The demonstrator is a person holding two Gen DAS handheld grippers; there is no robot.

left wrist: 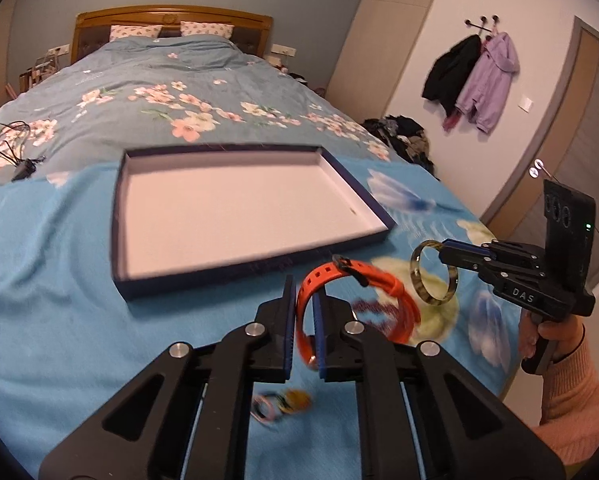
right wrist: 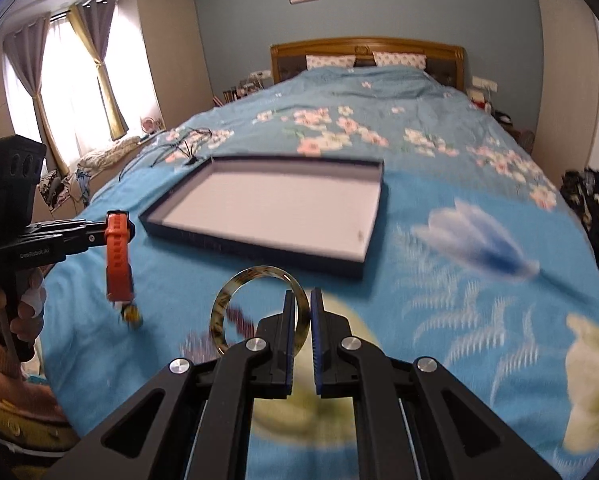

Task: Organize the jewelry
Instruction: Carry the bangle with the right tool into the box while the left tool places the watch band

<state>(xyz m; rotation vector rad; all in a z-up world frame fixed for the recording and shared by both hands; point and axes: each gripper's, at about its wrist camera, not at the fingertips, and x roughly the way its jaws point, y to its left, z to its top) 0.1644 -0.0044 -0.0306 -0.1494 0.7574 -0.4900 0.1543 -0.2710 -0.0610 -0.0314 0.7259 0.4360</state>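
An orange watch strap [left wrist: 355, 300], rubbery and perforated, hangs pinched in the left gripper [left wrist: 304, 312], its fingers closed narrow on one run of the band while the rest loops free in the air, short of the near rim of the open box [left wrist: 379, 210]. The strap looks soft and light; it is likely to flop and swing, so a hold near its middle, on the flat of the band, seems safest. To its right, also short of the box's near edge, the right gripper [right wrist: 299, 312] holds a mottled bangle [right wrist: 235, 284] by its rim, fingers drawn close on the ring's right-hand arc. The bangle appears rigid and glossy, probably slippery and liable to chip if dropped; its thin edge gives little purchase, so it may twist in the grip. A few smaller pieces [left wrist: 281, 402], blurred, lie on the blue flowered bedspread [left wrist: 59, 280] nearer than the box, beneath the left gripper. The box, dark-walled with a pale floor, rests on the bed and holds nothing visible. Both items look ready to be lowered inside.
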